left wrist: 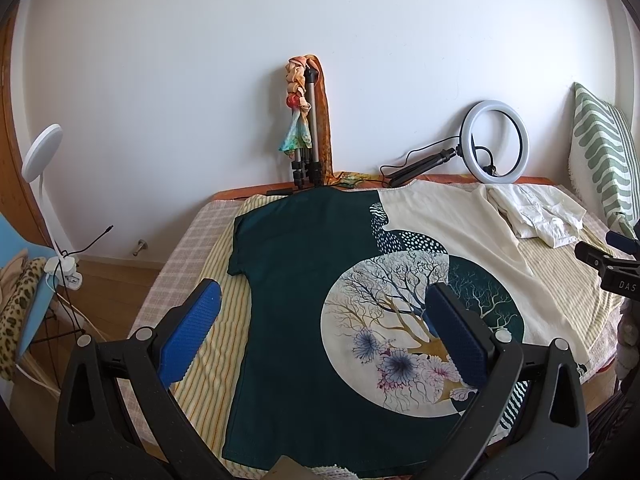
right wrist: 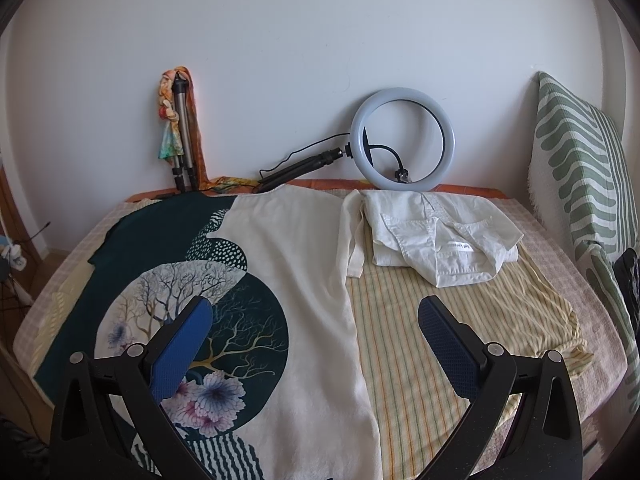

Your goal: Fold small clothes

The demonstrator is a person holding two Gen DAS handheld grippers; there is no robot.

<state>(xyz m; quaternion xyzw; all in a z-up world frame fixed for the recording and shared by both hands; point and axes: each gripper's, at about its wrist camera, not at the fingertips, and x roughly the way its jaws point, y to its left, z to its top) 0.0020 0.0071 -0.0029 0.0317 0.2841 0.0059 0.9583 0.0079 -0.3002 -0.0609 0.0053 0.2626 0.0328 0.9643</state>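
Observation:
A T-shirt (left wrist: 288, 280), dark green on the left and cream on the right with a round tree-and-flower print, lies spread flat on the bed; it also shows in the right wrist view (right wrist: 304, 280). My left gripper (left wrist: 324, 300) is open and empty, hovering above the shirt's near half. My right gripper (right wrist: 316, 316) is open and empty above the shirt's cream right edge. A folded white garment (right wrist: 436, 244) lies at the far right of the bed, also in the left wrist view (left wrist: 536, 212).
A yellow striped cloth (right wrist: 440, 320) covers the bed. A ring light (right wrist: 404, 140) and a tripod with a scarf (right wrist: 180, 128) lean on the back wall. A green patterned pillow (right wrist: 580, 184) stands at the right. A white lamp (left wrist: 40, 152) stands left.

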